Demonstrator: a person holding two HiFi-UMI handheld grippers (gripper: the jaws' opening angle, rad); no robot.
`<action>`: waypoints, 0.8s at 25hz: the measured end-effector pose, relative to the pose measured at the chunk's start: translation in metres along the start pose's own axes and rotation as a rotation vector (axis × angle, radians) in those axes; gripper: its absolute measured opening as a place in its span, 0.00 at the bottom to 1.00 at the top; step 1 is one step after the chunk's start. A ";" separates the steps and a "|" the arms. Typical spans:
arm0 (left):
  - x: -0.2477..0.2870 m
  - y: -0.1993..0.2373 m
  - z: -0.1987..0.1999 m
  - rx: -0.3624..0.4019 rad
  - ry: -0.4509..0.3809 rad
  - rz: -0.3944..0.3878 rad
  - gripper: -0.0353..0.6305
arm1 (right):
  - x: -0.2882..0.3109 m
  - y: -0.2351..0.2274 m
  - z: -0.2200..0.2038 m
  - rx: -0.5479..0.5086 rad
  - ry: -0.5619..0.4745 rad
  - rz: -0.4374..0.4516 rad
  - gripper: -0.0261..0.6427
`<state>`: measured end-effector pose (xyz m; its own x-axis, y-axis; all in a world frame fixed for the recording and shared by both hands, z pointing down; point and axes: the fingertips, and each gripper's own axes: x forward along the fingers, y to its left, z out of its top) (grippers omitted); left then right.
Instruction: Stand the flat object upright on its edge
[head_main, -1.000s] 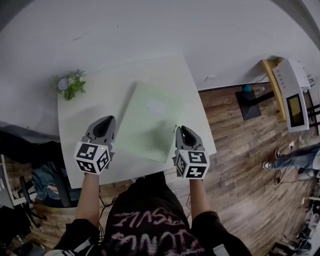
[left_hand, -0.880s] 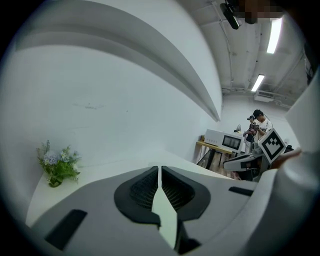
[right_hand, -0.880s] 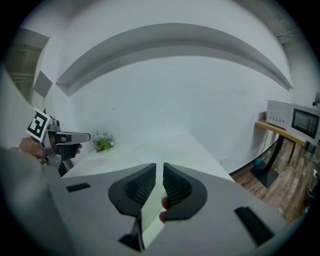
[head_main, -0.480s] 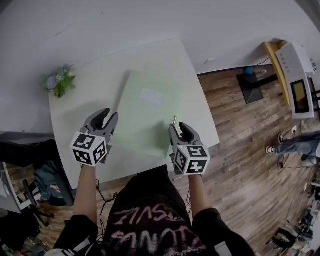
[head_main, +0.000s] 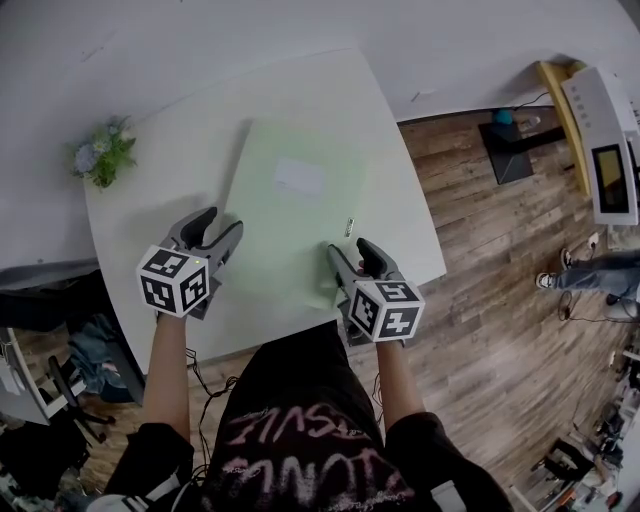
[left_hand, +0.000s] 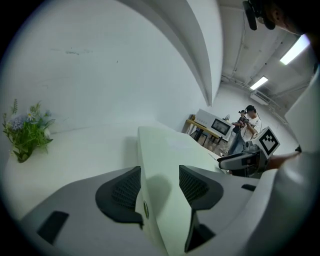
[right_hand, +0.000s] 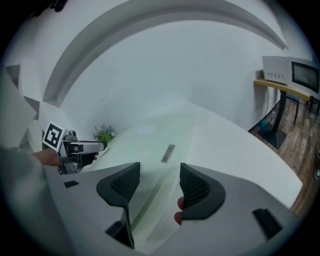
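The left claw (head_main: 221, 221) and the right claw (head_main: 349, 248) have just been opening. Both now stand wide apart and grip nothing. Each straddles a near edge of the pale green flat rectangular board (head_main: 290, 225) without pressing it. The board lies flat on the white tabletop (head_main: 160, 200), with a white label (head_main: 298, 178) on its far half. A small green flowering plant (head_main: 100, 155) stands far left.

Landmark: pale green flat board (head_main: 290, 215), lying flat on the white table (head_main: 150, 210).
Left of board: a wide strip of bare tabletop, open along the whole edge.
Far-left of board: small plant (head_main: 100, 155) at the table corner, well apart.
Beyond board: narrow bare margin, then the white wall (head_main: 300, 30).
Right of board: slim table margin, then wooden floor (head_main: 480, 250) below.
Board's right edge: small metal strip (head_main: 349, 227).
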<state>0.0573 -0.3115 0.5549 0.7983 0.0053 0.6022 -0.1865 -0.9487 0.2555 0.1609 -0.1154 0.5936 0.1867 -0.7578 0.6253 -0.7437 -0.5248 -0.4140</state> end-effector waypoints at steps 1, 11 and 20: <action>0.003 0.000 -0.002 0.002 0.013 -0.006 0.42 | 0.002 0.000 -0.001 0.006 0.005 0.007 0.40; 0.023 0.003 -0.012 -0.022 0.082 -0.051 0.45 | 0.012 -0.001 -0.004 0.073 0.068 0.072 0.42; 0.030 0.005 -0.018 -0.058 0.116 -0.076 0.45 | 0.019 0.001 -0.007 0.116 0.144 0.113 0.42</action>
<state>0.0699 -0.3107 0.5878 0.7405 0.1164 0.6618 -0.1634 -0.9241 0.3454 0.1592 -0.1278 0.6099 0.0059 -0.7555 0.6552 -0.6745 -0.4867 -0.5551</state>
